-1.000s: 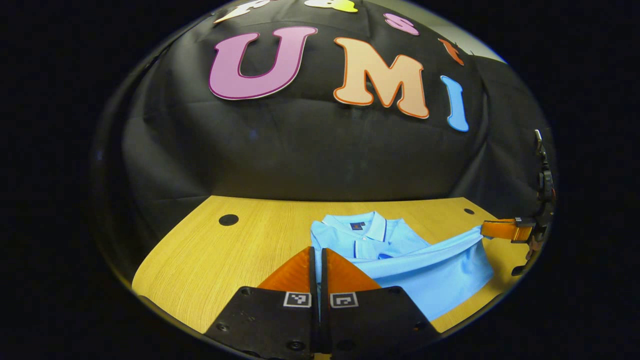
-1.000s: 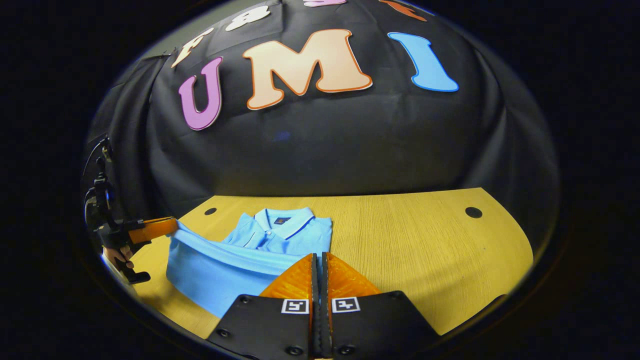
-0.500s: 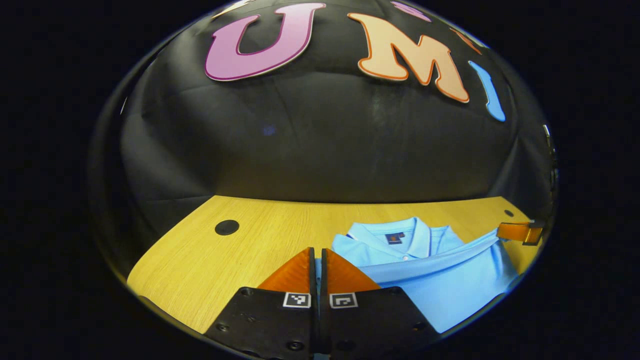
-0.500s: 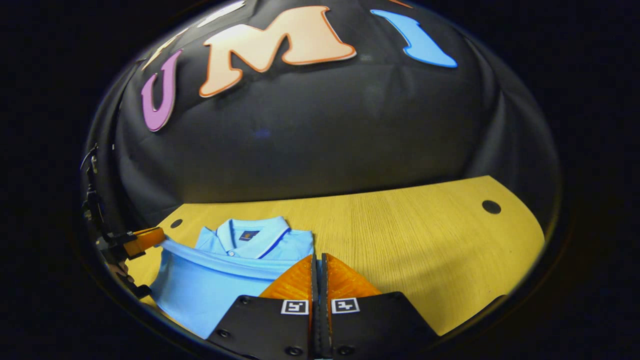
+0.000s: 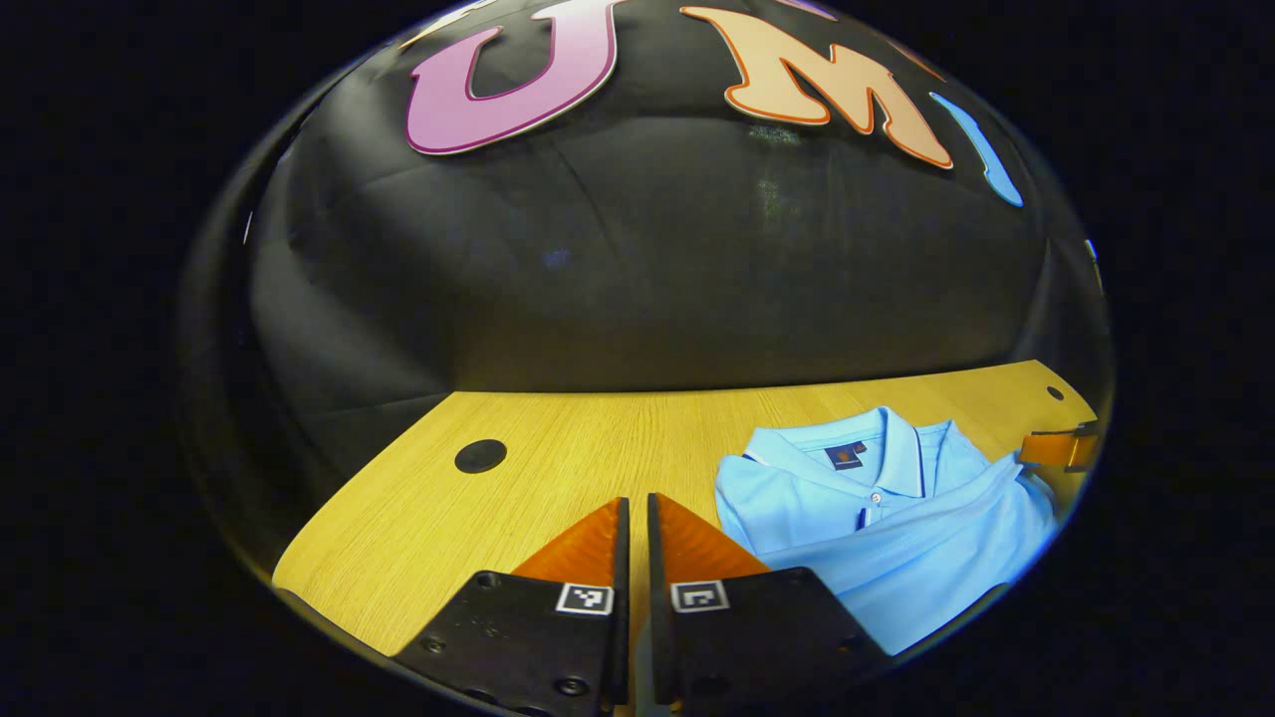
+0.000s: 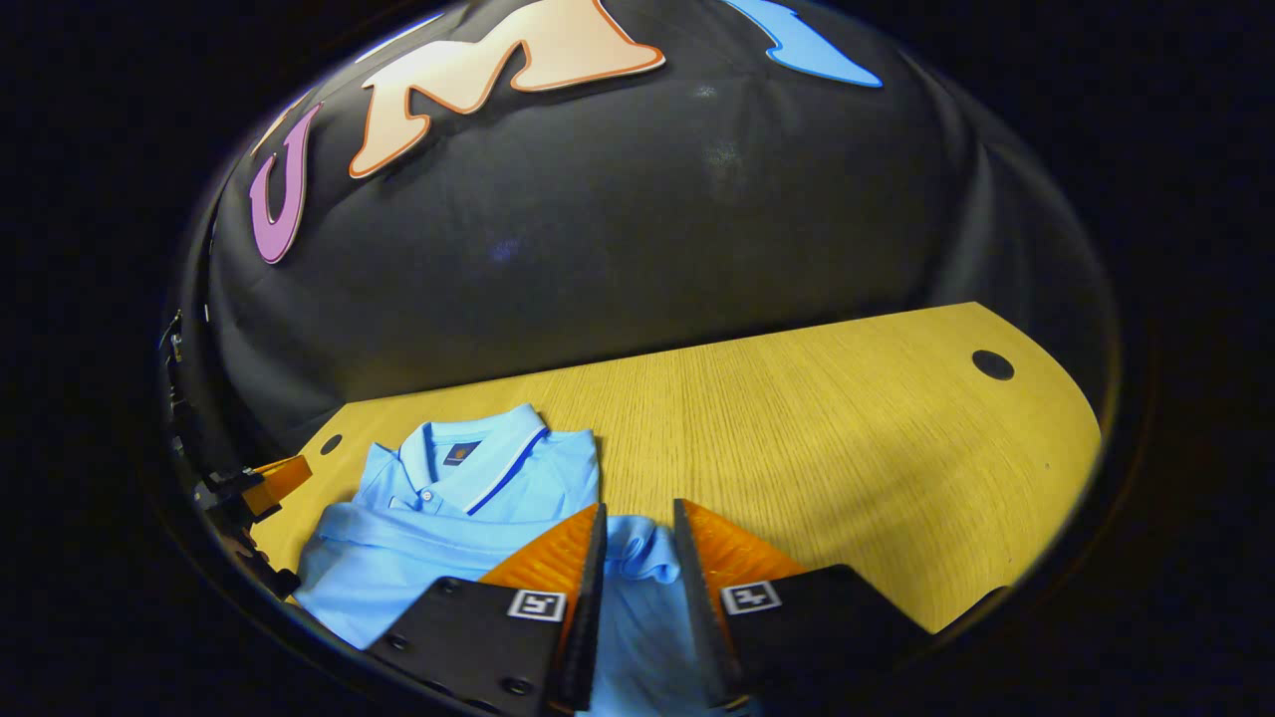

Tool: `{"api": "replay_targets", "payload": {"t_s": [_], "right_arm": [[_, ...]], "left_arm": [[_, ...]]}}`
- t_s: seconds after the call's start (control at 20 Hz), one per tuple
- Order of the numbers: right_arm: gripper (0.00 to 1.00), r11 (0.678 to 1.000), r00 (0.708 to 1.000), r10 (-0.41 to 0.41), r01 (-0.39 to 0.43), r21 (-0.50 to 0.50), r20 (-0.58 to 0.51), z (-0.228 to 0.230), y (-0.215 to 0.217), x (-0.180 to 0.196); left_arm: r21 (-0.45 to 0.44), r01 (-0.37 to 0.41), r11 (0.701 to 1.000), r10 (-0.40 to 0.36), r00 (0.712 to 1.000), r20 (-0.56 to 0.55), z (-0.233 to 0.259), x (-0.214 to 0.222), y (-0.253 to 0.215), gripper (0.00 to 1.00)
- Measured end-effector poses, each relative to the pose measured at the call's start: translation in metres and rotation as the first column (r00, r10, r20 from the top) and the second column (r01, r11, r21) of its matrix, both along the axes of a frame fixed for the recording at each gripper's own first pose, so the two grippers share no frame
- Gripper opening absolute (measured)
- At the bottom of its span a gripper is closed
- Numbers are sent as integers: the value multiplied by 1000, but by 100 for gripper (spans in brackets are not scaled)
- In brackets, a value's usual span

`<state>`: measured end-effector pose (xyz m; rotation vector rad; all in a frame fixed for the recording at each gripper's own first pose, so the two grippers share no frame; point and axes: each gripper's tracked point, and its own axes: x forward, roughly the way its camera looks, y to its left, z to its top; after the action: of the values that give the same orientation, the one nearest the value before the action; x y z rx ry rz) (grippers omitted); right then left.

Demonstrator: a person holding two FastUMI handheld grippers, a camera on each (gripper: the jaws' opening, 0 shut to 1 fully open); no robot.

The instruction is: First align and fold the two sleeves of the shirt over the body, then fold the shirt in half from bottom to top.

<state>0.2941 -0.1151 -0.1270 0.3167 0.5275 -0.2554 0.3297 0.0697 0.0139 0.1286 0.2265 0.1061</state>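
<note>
Light blue polo shirt: lying on wooden table, collar at far end, hem brought up from near edge toward collar. Sleeves apparently tucked; bottom-to-top fold apparently laid, pending release and smoothing. Right gripper: spread, fabric bunched between fingers, not pinched. Left gripper: narrowly parted, nothing held, shirt to its right.

shirt lying on the bench, collar toward the back wall, bottom half folded up over the chest, right gripper at its near right corner, left gripper off its left edge
</note>
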Motion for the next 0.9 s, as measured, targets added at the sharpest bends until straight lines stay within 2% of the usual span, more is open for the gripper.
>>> {"api": "replay_targets", "payload": {"t_s": [0.05, 0.1, 0.15, 0.2, 0.25, 0.4, 0.45, 0.55, 0.6, 0.65, 0.75, 0.9], "right_arm": [[61, 1000, 1000, 11, -11, -8, -10, -1, 2, -2], [84, 1000, 1000, 20, -21, -19, -10, 2, 2, -6], [99, 999, 1000, 30, -30, -27, -5, 7, 3, -9], [99, 999, 1000, 30, -30, -42, 3, 11, 2, -13], [94, 998, 999, 29, -28, -55, 16, 18, -1, -17], [95, 998, 997, 34, -30, -56, 65, 45, -4, -35], [98, 998, 995, 36, -30, -59, 93, 57, -6, -42], [95, 995, 989, 46, -34, -90, 139, 74, -10, -58], [98, 993, 987, 60, -44, -107, 149, 80, -11, -69], [94, 993, 985, 69, -52, -110, 157, 84, -10, -80], [98, 995, 979, 83, -70, -77, 185, 91, -2, -102], [95, 996, 970, 91, -93, 0, 224, 94, 8, -137]], "left_arm": [[-16, 5, 1000, -5, 1000, -9, -2, -3, -2, 15], [-32, 4, 999, -5, 1000, -19, -4, -7, -3, 43], [-51, 5, 999, -7, 1000, -28, -6, -11, -5, 72], [-68, -4, 998, 1, 999, -33, -9, -12, -6, 100], [-90, 2, 996, -5, 999, -40, -7, -19, -8, 99], [-141, 29, 990, -33, 999, -25, 6, -43, -18, 98], [-144, 45, 989, -48, 999, -13, 13, -52, -23, 98], [-137, 77, 988, -76, 997, 15, 26, -75, -33, 96], [-136, 93, 986, -90, 996, 28, 32, -87, -38, 96], [-136, 113, 984, -108, 993, 41, 36, -100, -44, 96], [-137, 144, 980, -139, 989, 51, 40, -123, -55, 96], [-139, 178, 974, -174, 984, 43, 34, -155, -70, 96]]}}
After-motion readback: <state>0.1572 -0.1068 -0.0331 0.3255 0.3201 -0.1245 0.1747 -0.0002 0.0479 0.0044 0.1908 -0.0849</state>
